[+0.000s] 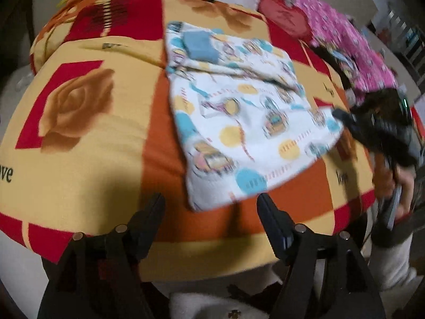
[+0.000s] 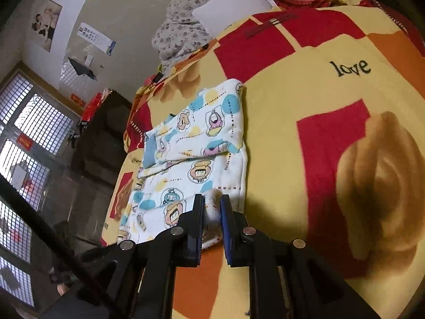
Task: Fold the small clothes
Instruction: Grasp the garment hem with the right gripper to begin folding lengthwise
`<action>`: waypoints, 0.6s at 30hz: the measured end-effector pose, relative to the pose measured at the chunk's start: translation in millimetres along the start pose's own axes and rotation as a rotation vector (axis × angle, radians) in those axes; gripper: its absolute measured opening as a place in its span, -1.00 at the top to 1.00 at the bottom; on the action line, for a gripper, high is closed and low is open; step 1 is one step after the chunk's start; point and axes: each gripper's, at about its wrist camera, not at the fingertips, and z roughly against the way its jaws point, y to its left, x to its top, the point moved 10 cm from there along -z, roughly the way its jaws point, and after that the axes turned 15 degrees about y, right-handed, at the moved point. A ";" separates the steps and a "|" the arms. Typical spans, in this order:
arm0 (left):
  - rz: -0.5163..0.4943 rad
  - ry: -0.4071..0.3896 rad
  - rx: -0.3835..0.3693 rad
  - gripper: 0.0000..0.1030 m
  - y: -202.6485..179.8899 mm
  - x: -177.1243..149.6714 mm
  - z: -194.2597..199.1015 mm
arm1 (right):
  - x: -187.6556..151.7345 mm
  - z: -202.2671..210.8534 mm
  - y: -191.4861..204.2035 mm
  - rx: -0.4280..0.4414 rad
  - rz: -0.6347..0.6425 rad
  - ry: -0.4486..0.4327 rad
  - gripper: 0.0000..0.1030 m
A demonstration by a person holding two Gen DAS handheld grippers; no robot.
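- The folded cartoon-print garment (image 1: 239, 111) lies flat mid-bed on the rose-patterned blanket (image 1: 87, 138), toward its near edge.
- Left gripper (image 1: 211, 202) hovers with jaws apart, empty, just short of the garment's near corner.
- Right gripper (image 2: 212, 210) pinches the garment's edge.

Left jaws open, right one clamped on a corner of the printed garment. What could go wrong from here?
1. The right gripper pinches only a small corner of the garment; a pull may slip it free or drag the folded layers apart.
2. The left gripper stands open at the near edge, holding nothing, so nothing there pins the cloth.
3. The blanket is soft; closing low could catch it too.
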 end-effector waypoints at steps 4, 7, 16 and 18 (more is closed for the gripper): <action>0.024 0.003 0.052 -0.40 5.4 3.5 -6.3 | 6.3 0.7 5.9 -0.015 0.014 -0.008 0.72; 0.047 -0.014 0.013 -0.40 6.4 11.3 -4.6 | 2.8 3.8 10.7 -0.001 0.030 -0.011 0.70; 0.019 -0.005 0.032 0.58 8.6 13.4 -10.6 | -38.5 1.2 0.5 0.038 0.022 0.066 0.31; 0.030 -0.004 0.016 0.69 13.6 12.4 -9.0 | -48.2 -2.7 -0.2 0.015 0.036 0.093 0.31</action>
